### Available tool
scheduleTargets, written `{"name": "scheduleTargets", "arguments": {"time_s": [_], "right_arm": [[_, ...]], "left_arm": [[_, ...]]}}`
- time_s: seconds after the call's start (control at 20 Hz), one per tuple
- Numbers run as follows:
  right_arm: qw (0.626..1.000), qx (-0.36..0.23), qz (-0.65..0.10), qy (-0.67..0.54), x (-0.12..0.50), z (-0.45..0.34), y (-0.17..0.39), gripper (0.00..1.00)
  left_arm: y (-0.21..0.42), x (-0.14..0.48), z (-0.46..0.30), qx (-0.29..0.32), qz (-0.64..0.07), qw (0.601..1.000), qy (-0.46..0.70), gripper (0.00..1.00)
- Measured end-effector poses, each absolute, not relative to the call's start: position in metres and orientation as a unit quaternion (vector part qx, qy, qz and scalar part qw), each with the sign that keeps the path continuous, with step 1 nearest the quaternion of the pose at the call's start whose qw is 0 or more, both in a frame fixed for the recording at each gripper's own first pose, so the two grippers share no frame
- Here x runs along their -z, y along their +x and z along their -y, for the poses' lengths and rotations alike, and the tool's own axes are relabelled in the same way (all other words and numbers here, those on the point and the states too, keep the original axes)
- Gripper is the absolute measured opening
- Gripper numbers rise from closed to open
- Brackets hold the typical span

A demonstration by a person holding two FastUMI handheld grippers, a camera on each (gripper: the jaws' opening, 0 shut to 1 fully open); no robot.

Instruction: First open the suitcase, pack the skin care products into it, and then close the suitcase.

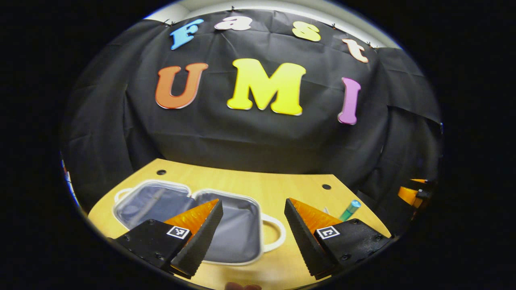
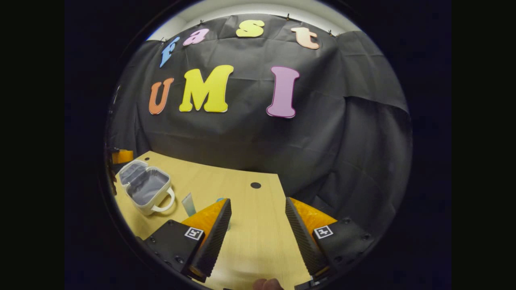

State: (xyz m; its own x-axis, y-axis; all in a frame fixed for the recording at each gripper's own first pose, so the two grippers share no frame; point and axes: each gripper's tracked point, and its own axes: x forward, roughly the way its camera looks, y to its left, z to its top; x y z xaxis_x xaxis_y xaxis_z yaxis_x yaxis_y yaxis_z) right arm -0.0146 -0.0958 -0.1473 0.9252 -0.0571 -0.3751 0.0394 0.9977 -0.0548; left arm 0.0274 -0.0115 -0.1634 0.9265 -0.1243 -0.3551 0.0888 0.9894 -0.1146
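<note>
One white suitcase, small and two-handled, is lying open on the wooden surface at the left, both grey-lined halves flat and showing nothing packed inside. One skin care tube with a teal cap is lying to its right; in the right gripper view the same tube is sitting just beside the case. Two sets of tongs are hovering above the surface: the left tongs are hanging apart over the open case, holding nothing, and the right tongs are standing apart over bare wood, also unladen. Risk, as judged: the slim tube is likely to roll or squirt sideways under an off-centre pinch, and a clumsy nudge could shove the light case.
</note>
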Motion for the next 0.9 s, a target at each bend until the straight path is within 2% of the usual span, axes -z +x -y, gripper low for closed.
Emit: {"name": "scheduleTargets", "arguments": {"time_s": [0.2, 0.5, 0.9], "right_arm": [[0.976, 0.024, -0.214, -0.029, 0.163, 0.113, -0.020, 0.80], [0.969, 0.011, -0.244, -0.039, 0.181, 0.126, -0.035, 0.80], [0.957, 0.024, -0.290, -0.019, 0.217, 0.149, -0.047, 0.80]], "left_arm": [[0.021, 0.197, 0.091, 0.113, -0.216, 0.969, -0.050, 0.98], [0.034, 0.267, 0.164, 0.151, -0.264, 0.950, -0.071, 0.98], [0.069, 0.332, 0.172, 0.124, -0.311, 0.940, -0.066, 0.99]]}}
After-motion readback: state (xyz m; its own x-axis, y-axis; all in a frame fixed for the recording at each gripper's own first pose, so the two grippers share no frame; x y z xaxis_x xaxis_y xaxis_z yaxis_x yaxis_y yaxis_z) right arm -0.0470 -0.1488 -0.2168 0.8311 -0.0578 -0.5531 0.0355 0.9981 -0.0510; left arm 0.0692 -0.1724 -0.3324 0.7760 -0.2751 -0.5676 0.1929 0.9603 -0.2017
